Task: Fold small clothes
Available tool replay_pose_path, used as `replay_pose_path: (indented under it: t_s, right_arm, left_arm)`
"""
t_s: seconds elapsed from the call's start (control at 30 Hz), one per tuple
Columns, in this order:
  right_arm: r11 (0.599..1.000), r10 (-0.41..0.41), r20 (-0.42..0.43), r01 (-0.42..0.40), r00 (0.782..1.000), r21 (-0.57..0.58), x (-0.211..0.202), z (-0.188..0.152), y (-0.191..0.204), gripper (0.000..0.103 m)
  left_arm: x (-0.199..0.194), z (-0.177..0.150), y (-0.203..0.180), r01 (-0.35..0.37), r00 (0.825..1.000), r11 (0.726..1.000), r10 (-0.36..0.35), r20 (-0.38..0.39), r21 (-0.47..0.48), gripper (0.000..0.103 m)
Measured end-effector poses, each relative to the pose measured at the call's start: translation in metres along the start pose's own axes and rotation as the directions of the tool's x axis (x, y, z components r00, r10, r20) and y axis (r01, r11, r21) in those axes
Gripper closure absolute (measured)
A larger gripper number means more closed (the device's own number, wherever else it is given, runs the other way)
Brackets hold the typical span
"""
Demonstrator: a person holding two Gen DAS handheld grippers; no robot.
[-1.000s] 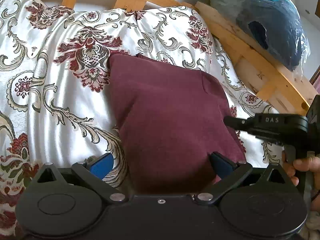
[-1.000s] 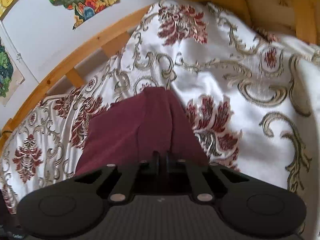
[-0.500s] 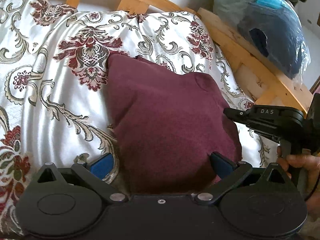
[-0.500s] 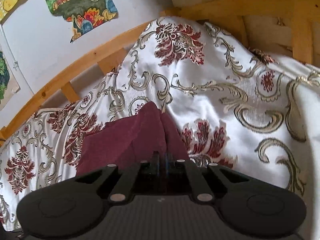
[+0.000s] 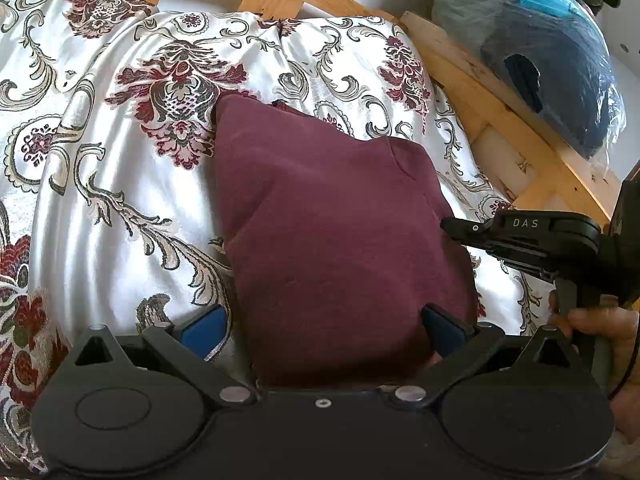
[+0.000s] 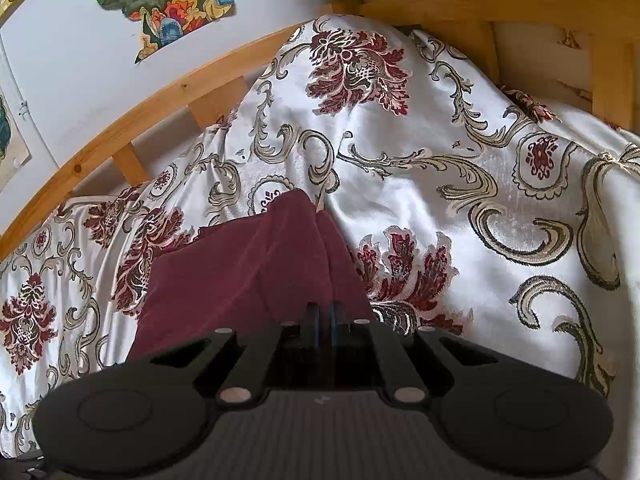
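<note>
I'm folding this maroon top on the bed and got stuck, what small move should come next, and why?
Probably carry the right gripper across toward the left side, laying the pinched edge over. Its jaws are shut on the maroon top, which lies on the patterned bedspread. The left gripper stands open astride the near edge of the top, so it could steady that edge.

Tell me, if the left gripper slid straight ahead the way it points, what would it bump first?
Most likely the dark maroon fabric garment: it already lies between the left gripper's open fingers, spread on the white floral satin bedspread.
</note>
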State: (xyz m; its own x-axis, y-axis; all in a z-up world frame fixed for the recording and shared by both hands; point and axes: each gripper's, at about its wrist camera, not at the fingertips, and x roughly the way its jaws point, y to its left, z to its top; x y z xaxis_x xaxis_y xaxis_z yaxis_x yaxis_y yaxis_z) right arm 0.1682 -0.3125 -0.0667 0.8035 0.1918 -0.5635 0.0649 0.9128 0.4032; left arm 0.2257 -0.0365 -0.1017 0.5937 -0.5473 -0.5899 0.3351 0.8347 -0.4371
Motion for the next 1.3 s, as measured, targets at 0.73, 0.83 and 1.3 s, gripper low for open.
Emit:
replay_pose_path:
  t_s: [0.73,0.83,1.3]
  right_arm:
    - [0.992,0.087,0.056,-0.091,0.995,0.085,0.004,0.016,-0.023,0.022]
    - [0.989,0.114,0.040,-0.117,0.993,0.086,0.011,0.015,-0.023,0.017]
    - [0.983,0.115,-0.031,-0.109,0.993,0.147,0.035,0.008,-0.031,0.015]
  left_arm:
    - [0.004,-0.002,-0.006,-0.016,1.000,0.999,0.017,-0.008,0.035,0.001]
    - [0.004,-0.002,-0.006,-0.016,1.000,0.999,0.017,-0.008,0.036,0.001]
    - [0.005,-0.003,-0.006,-0.017,1.000,0.999,0.017,-0.009,0.036,0.001]
